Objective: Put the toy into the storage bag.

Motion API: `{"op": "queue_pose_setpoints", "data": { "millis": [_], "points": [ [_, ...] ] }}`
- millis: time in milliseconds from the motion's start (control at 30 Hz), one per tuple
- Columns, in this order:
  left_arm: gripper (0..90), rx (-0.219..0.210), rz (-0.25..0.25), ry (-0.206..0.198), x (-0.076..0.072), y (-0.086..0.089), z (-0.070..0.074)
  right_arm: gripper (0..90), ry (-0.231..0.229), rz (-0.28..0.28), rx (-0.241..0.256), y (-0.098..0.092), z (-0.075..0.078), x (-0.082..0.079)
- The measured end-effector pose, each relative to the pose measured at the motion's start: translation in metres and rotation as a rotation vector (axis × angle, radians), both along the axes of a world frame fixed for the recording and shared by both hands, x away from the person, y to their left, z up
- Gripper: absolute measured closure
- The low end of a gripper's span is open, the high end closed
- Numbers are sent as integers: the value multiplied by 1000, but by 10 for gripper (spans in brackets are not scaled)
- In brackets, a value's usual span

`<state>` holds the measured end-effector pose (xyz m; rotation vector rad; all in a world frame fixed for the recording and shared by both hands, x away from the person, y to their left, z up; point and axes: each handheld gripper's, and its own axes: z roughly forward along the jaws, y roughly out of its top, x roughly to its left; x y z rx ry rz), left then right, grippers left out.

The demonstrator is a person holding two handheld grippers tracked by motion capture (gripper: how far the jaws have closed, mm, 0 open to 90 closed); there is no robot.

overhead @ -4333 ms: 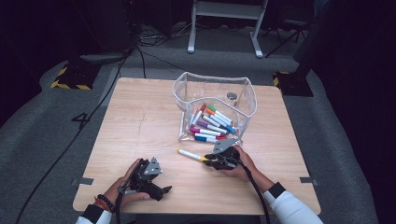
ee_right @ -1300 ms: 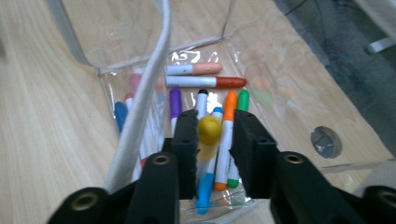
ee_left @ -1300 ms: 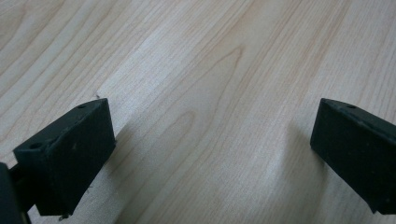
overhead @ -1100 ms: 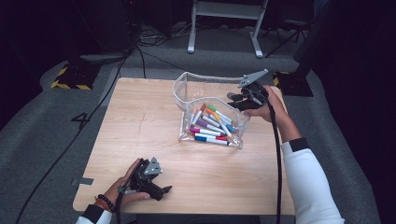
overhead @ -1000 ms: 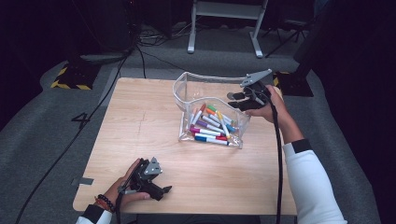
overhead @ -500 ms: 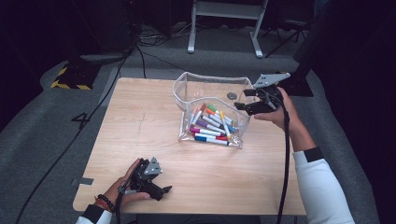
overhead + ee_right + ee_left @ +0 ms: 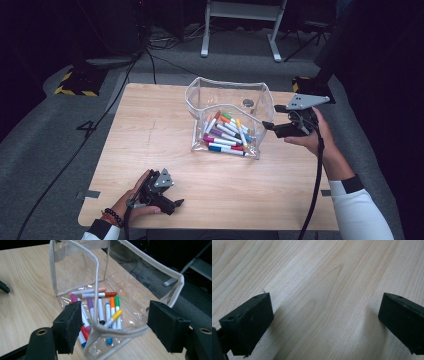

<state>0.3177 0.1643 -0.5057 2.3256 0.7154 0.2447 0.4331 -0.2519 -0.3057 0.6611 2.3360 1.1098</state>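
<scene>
On the table: we see a clear plastic pouch with a pale fabric-bound rim (image 7: 227,85) standing open near the far right of the light wooden table (image 7: 150,130), and a heap of coloured felt-tip markers (image 7: 226,133) lying on its floor.

Why the pouch stands so: its mouth gapes upward and its walls hold their shape, which we judge keeps the markers gathered and lets a gripper drop things in from above.

Right gripper (image 7: 272,119): it hangs just beside the pouch's right wall, clear of the table. In the right gripper view (image 7: 112,326) its two black jaws stand wide apart with nothing between them; the near corner of the rim (image 7: 117,330) and a yellow-capped marker (image 7: 113,317) lie beyond the gap, not clamped. We cannot tell whether a jaw brushes the plastic.

Why it is held there: we judge it sits near the pouch mouth with jaws spread — empty.

Left gripper (image 7: 172,204): it rests at the near left of the table, well apart from the pouch. In the left gripper view (image 7: 325,322) its jaws are spread wide over bare wood grain, holding nothing — parked, as we read it, out of the working hand's way.
</scene>
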Motion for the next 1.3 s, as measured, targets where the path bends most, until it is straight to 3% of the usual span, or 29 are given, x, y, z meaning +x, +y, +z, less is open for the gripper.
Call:
{"op": "queue_pose_setpoints", "data": {
  "millis": [333, 833, 1033, 1300],
  "points": [
    [1, 0, 0, 0, 0, 0, 0, 273, -4, -33, -49, -15, -25, -23],
    [1, 1, 1, 1, 0, 0, 0, 268, 49, -69, -118, -32, -71, -45],
    [1, 0, 1, 1, 0, 0, 0, 270, 41, -102, -105, -40, -87, -53],
    [1, 0, 0, 0, 0, 0, 0, 268, 76, -110, -100, -51, -113, -64]
  ]
}}
